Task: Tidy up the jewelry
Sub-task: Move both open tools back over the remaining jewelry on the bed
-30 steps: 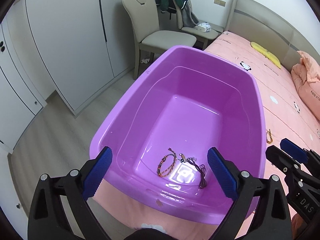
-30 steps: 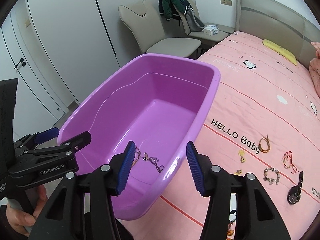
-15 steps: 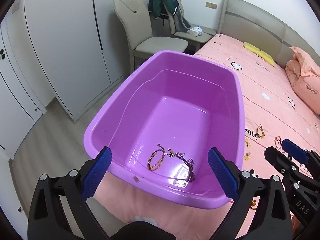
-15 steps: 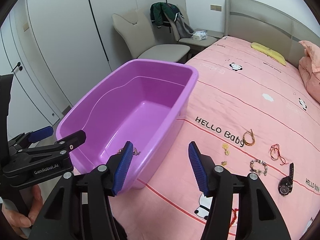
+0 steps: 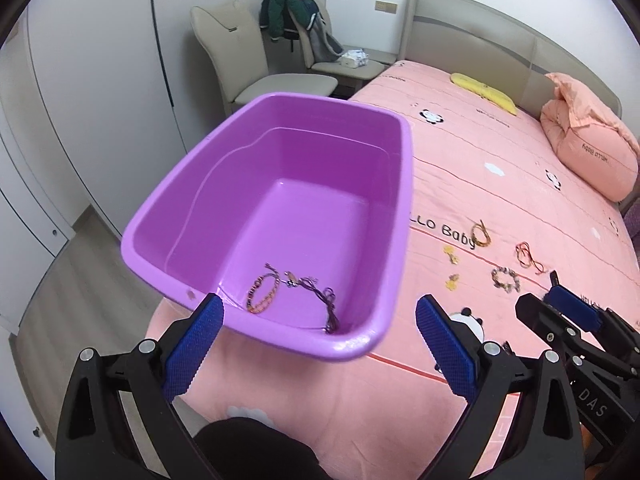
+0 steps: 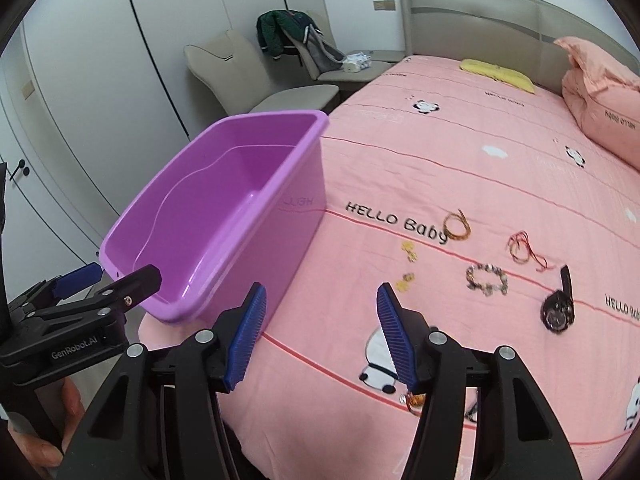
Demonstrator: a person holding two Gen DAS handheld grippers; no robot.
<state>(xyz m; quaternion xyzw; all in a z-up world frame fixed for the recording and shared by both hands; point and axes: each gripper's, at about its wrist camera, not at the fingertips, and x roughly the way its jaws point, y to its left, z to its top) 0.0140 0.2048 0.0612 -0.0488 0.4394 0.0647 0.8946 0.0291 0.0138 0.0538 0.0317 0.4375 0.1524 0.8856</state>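
Observation:
A purple tub [image 5: 405, 200] stands on the pink bed's left corner. On its floor lie a beaded woven bracelet [image 5: 262, 294] and a dark cord necklace [image 5: 325, 306]. My left gripper [image 5: 319, 304] hangs open and empty over the tub's near rim. My right gripper [image 6: 322, 292] is open and empty above the sheet, just right of the tub. On the sheet beyond it lie a brown cord bracelet [image 6: 456, 226], a red cord [image 6: 520, 246], a bead bracelet [image 6: 486, 278], a black watch [image 6: 558, 308] and small yellow charms [image 6: 410, 250]. A small piece [image 6: 414, 400] is half hidden under the right finger.
A pink pillow [image 5: 588, 152] and a yellow item [image 5: 484, 92] lie near the headboard. Beige chairs [image 5: 256, 76], one draped with a green jacket [image 5: 288, 12], stand past the bed's corner. White wardrobe doors [image 5: 92, 80] line the left, with wood floor below.
Both grippers have moved right along the bed, so the tub has slid left in both views and the loose jewelry on the sheet has come into sight. Both stay open and empty.

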